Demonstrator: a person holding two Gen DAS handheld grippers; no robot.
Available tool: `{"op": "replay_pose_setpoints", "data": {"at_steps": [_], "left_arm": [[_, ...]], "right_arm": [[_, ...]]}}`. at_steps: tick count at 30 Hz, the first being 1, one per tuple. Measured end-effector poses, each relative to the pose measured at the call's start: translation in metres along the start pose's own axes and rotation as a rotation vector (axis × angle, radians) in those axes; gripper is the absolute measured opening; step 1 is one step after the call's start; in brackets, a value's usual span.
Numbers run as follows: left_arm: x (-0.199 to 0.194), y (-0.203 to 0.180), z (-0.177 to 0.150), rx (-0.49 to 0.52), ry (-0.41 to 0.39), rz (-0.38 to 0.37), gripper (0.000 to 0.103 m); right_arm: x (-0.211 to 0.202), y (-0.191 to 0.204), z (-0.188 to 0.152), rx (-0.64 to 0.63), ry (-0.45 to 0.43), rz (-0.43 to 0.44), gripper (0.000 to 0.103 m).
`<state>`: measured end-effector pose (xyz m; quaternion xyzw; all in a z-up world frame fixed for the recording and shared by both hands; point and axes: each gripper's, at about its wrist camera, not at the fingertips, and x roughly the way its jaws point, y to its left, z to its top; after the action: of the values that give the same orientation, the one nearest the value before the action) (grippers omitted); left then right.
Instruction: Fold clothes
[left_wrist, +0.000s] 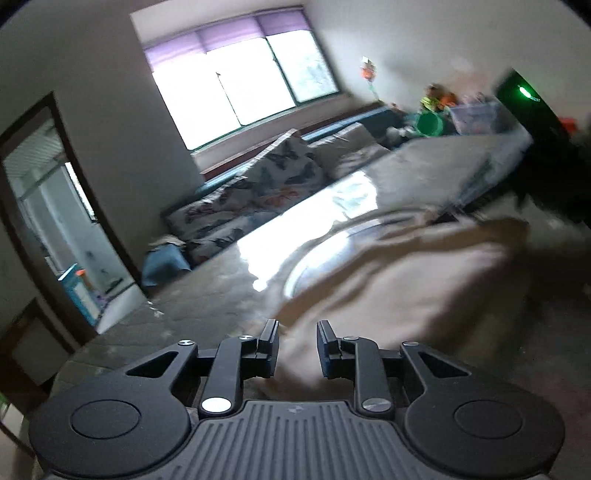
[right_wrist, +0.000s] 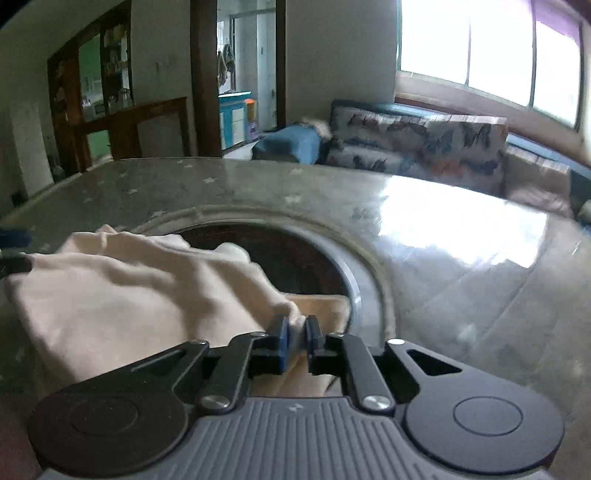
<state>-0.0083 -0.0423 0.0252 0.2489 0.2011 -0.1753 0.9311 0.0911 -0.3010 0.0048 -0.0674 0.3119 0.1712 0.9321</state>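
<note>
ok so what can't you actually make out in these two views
- Left wrist view: motion blur smears the cream garment; its type and fold edges are unreadable.
- Same view: the clutter by the far wall is blurred.
- Right wrist view: the right claw hides the pinched cloth edge; the garment's left end is cut off.

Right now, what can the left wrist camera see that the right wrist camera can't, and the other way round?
Only the left wrist view shows the left gripper, its jaws apart with nothing pinched, a green bucket and a dark device with a green light.

Only the right wrist view shows the right gripper shut on a corner of the cream cloth, and a wooden cabinet.

Both show the cloth, the glossy table, the butterfly-print sofa and the bright window.
</note>
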Motion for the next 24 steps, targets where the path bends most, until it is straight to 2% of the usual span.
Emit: {"op": "replay_pose_setpoints", "data": {"at_steps": [4, 7, 9, 12, 16, 21, 23, 24], "left_arm": [[0.002, -0.008, -0.013, 0.012, 0.037, -0.018, 0.025], [-0.003, -0.005, -0.011, -0.015, 0.03, -0.022, 0.025], [-0.007, -0.004, -0.008, -0.026, 0.017, -0.02, 0.027], [-0.01, 0.002, -0.006, -0.068, 0.006, -0.028, 0.028], [0.004, 0.022, 0.003, -0.163, 0.031, -0.005, 0.028], [0.037, 0.051, 0.007, -0.227, 0.071, 0.077, 0.028], [0.049, 0.066, 0.002, -0.3, 0.127, 0.054, 0.031], [0.054, 0.073, -0.002, -0.341, 0.155, 0.036, 0.036]], "right_arm": [[0.004, 0.001, 0.0, -0.021, 0.013, -0.045, 0.01], [0.004, 0.002, 0.004, -0.022, 0.004, -0.055, 0.016], [-0.001, 0.005, 0.012, -0.013, -0.026, -0.044, 0.016], [-0.004, 0.018, 0.025, -0.031, -0.049, 0.017, 0.016], [0.012, 0.049, 0.034, -0.077, -0.014, 0.133, 0.016], [0.034, 0.07, 0.037, -0.091, 0.017, 0.168, 0.016], [0.034, 0.071, 0.034, -0.089, 0.017, 0.169, 0.019], [0.034, 0.071, 0.032, -0.092, 0.016, 0.168, 0.019]]}}
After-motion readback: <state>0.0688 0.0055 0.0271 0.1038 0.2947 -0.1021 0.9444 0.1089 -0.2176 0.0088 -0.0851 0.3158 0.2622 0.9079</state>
